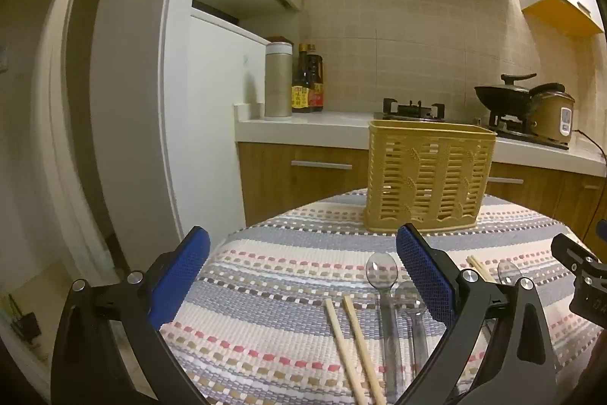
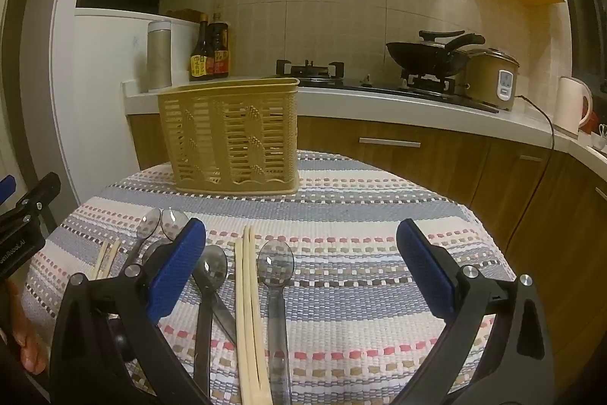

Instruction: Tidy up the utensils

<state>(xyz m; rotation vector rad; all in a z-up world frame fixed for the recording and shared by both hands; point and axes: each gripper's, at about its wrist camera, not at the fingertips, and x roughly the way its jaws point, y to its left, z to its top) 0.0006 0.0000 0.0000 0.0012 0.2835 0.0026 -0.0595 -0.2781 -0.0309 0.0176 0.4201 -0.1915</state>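
The task looks to be at its very start. The yellow basket (image 2: 231,135) stands upright at the far side of the surface (image 2: 360,215), which is covered with a striped cloth, and through its slotted walls no utensil is visible inside. All the utensils lie flat on the cloth, near the camera side. In the right wrist view, 1 pair of chopsticks (image 2: 248,310) lies between 2 clear spoons (image 2: 275,264), with more spoons and a second pair of chopsticks further left. The left hand-held gripper (image 1: 303,268) is spread wide and holds nothing. The right hand-held gripper (image 2: 301,262) is also spread wide and empty, above the chopsticks. So everything is left to do: each utensil must be picked up and put in the basket.
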